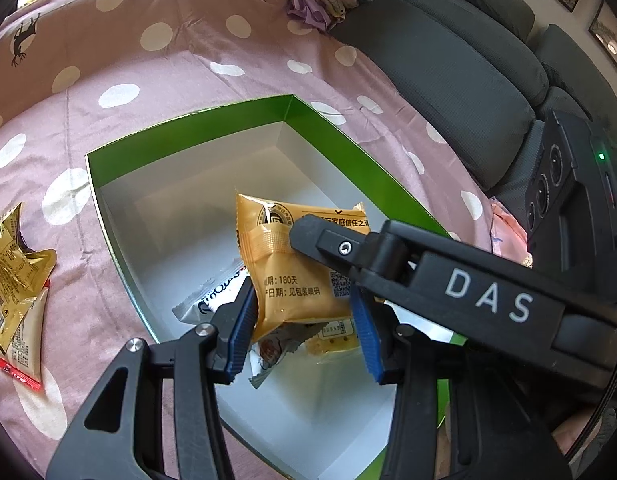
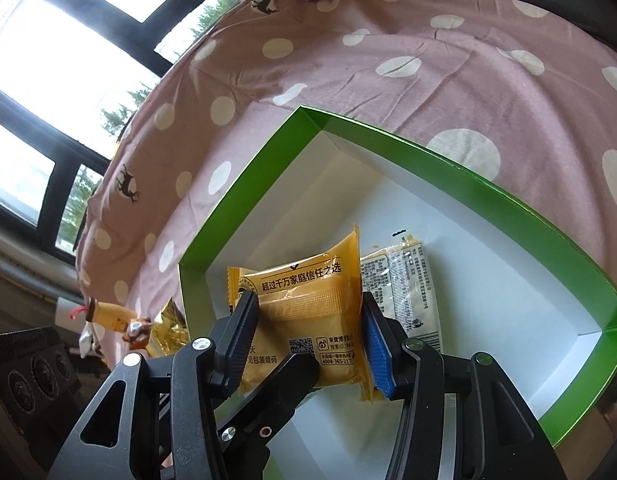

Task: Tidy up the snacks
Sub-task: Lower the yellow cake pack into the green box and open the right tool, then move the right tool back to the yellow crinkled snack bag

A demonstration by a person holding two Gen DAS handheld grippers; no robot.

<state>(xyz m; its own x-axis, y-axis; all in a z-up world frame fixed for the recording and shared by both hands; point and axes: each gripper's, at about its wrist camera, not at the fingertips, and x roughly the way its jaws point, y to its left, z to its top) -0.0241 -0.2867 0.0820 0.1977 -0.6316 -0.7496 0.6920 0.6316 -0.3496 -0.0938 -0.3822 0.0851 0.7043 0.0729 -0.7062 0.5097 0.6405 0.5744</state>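
Both the left tool (image 1: 304, 328) and the right tool (image 2: 308, 332) clamp the orange snack packet (image 2: 308, 312) from opposite sides, above the white floor of the green-rimmed box (image 2: 244, 200) on the bed.

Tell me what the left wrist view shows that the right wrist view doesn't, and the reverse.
Only the left wrist view shows the gold snack packets lying on the cloth outside the box, a silver packet inside the box, and the grey sofa. Only the right wrist view shows the windows and a pale printed packet on the box floor. Both show the green box, the pink dotted cloth, and the orange packet between the fingers of the left gripper and the right gripper.
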